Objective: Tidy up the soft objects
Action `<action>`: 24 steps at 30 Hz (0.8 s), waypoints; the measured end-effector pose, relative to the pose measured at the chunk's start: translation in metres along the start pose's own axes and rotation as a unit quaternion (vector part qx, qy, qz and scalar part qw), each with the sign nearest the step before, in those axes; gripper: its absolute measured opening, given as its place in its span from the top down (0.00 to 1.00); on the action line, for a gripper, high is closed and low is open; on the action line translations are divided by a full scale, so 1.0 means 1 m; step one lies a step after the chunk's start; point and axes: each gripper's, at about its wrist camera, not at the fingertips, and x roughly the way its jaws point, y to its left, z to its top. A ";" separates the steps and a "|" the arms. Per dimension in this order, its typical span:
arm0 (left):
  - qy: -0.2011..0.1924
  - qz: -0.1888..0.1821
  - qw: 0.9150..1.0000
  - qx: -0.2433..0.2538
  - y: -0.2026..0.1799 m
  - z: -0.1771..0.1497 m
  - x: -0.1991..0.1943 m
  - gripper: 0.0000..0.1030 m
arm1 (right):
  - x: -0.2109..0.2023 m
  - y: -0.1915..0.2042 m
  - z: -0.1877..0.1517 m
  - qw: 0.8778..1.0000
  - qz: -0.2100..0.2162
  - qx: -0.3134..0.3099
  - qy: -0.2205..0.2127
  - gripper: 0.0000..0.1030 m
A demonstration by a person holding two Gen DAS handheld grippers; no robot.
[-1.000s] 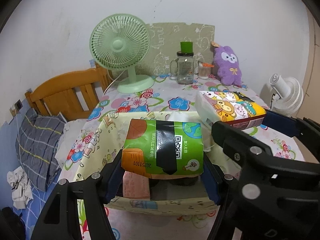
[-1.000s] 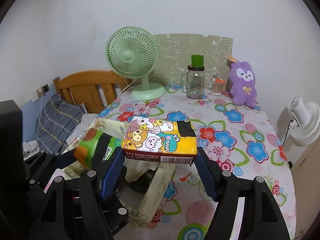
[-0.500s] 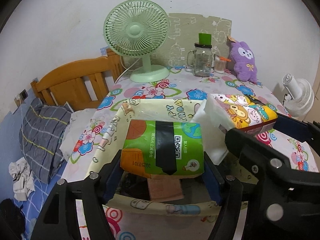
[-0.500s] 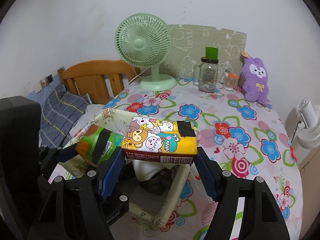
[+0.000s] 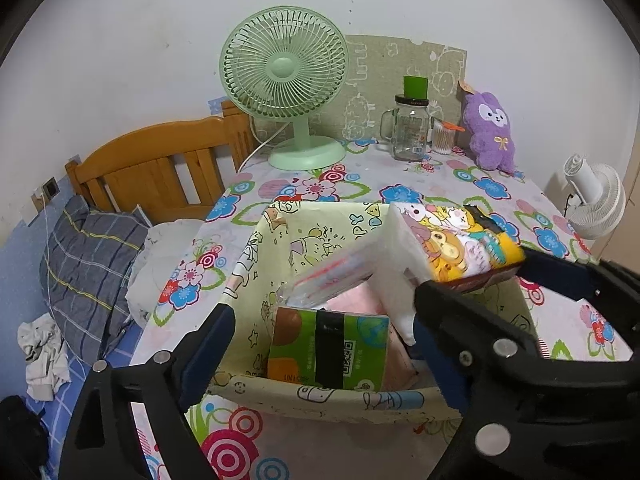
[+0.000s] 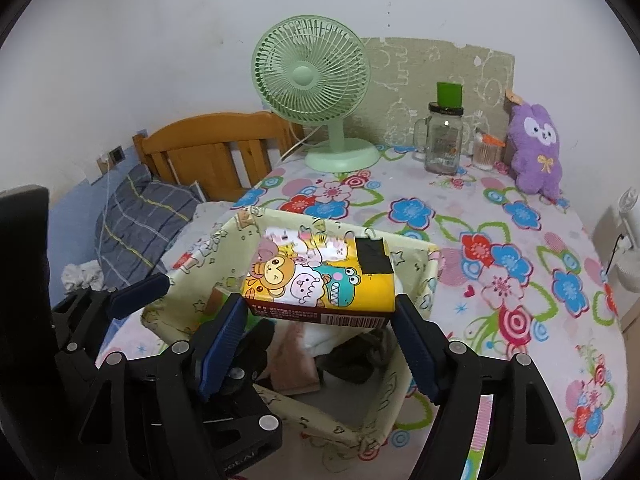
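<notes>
Left gripper (image 5: 320, 340) opening, green pack (image 5: 328, 354) free in basket (image 5: 320, 400) | right gripper (image 6: 320, 320) opening around cartoon pack (image 6: 320, 276)

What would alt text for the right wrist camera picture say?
A yellow cartoon tissue pack sits between the opening right gripper above a pale fabric basket on a flowered table; a green fan stands behind.

White wall (image 5: 120, 40) behind a floral-clothed table (image 5: 440, 188) and wooden headboard (image 5: 160, 160).
</notes>
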 end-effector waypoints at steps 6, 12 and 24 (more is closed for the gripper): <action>-0.008 -0.003 1.000 -0.003 0.001 -0.001 -0.010 0.08 | -0.007 0.002 0.000 1.000 0.000 0.006 -0.005 0.11; -0.016 -0.005 1.000 -0.005 -0.004 0.000 -0.020 0.07 | -0.020 0.000 0.000 1.000 -0.005 0.004 -0.018 0.09; -0.030 -0.012 0.999 0.001 -0.027 0.002 -0.041 0.04 | -0.053 -0.018 -0.005 0.999 -0.031 0.011 -0.038 0.09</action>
